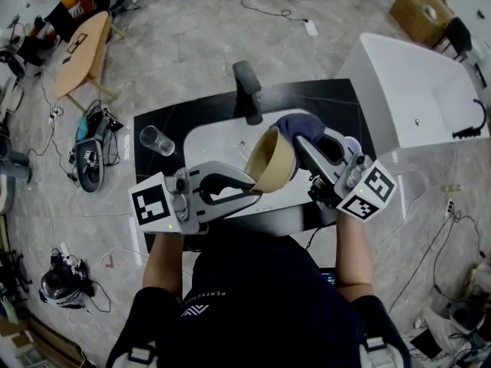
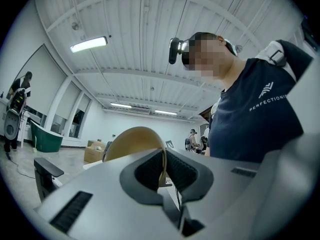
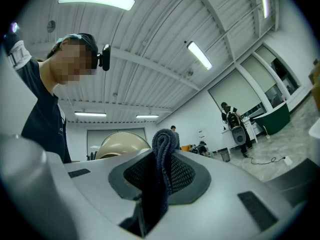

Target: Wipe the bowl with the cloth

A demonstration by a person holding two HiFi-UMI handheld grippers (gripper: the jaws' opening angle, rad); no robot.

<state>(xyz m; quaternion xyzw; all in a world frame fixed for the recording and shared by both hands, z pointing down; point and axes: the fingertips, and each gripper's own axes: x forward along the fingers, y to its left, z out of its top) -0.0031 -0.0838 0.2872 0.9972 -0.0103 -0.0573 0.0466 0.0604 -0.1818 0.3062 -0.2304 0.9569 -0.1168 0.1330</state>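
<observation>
A tan bowl (image 1: 270,159) hangs tilted on its side above the white sink basin (image 1: 207,140), its hollow facing right. My left gripper (image 1: 255,185) is shut on its lower rim; in the left gripper view the bowl (image 2: 131,140) rises beyond the closed jaws with the thin rim pinched between them. My right gripper (image 1: 298,142) is shut on a dark blue cloth (image 1: 298,126), which lies against the bowl's upper right edge. In the right gripper view the folded cloth (image 3: 163,156) stands clamped between the jaws, and the bowl (image 3: 122,144) shows behind at left.
A black faucet (image 1: 248,90) rises behind the sink on the dark counter (image 1: 157,118). A clear glass (image 1: 156,140) stands on the counter at left. A white bathtub (image 1: 414,90) is at right. Cables and gear lie on the floor at left.
</observation>
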